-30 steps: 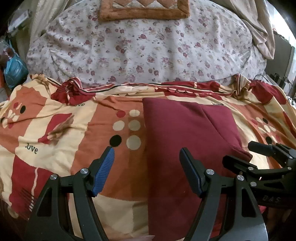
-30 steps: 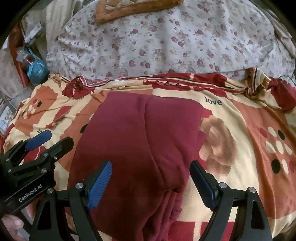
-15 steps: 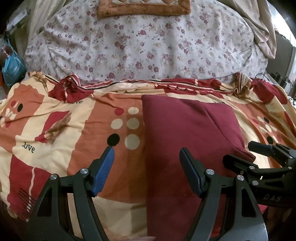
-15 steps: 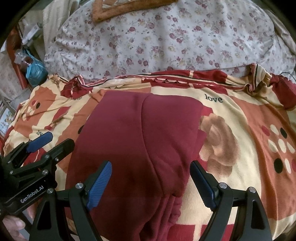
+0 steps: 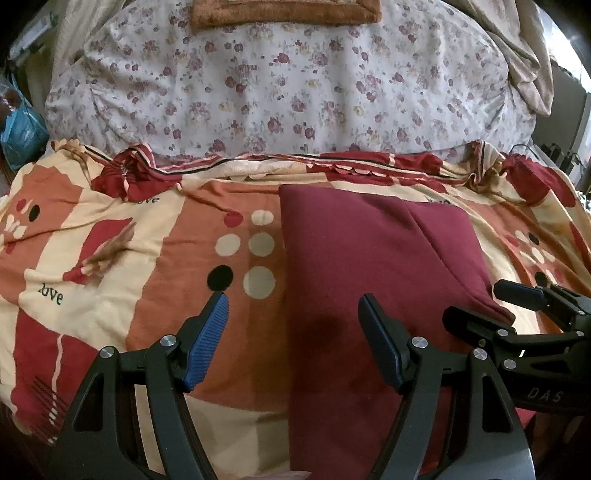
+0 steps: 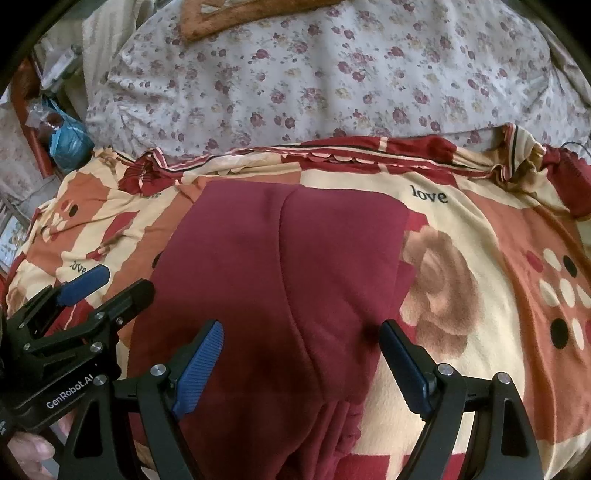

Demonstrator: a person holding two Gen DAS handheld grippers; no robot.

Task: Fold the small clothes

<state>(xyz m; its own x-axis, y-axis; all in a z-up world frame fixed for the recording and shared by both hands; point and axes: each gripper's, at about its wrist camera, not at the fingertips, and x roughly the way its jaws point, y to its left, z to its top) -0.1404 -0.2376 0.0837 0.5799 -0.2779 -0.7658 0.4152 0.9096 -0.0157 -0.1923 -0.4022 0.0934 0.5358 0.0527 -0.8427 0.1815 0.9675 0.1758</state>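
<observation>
A dark red garment [image 5: 365, 266] lies flat on the patterned blanket, its right part folded over the middle; it also shows in the right wrist view [image 6: 273, 273]. My left gripper [image 5: 293, 334] is open and empty, hovering over the garment's near left edge. My right gripper [image 6: 301, 363] is open and empty over the garment's near right part, straddling the fold line. The right gripper also shows at the right of the left wrist view [image 5: 517, 306], and the left gripper at the left of the right wrist view [image 6: 107, 284]. The garment's near end is bunched between the right gripper's arms.
The orange, cream and red blanket [image 5: 110, 258] covers the near bed. Behind it lies a floral sheet [image 5: 288, 85] with a brown mat [image 5: 284, 11] on it. A blue plastic bag [image 6: 68, 138] sits off the bed's left side.
Both grippers have crept forward and lower over the garment; the scene has slid down and grown slightly. The jaws stay open and the garment has not moved.
</observation>
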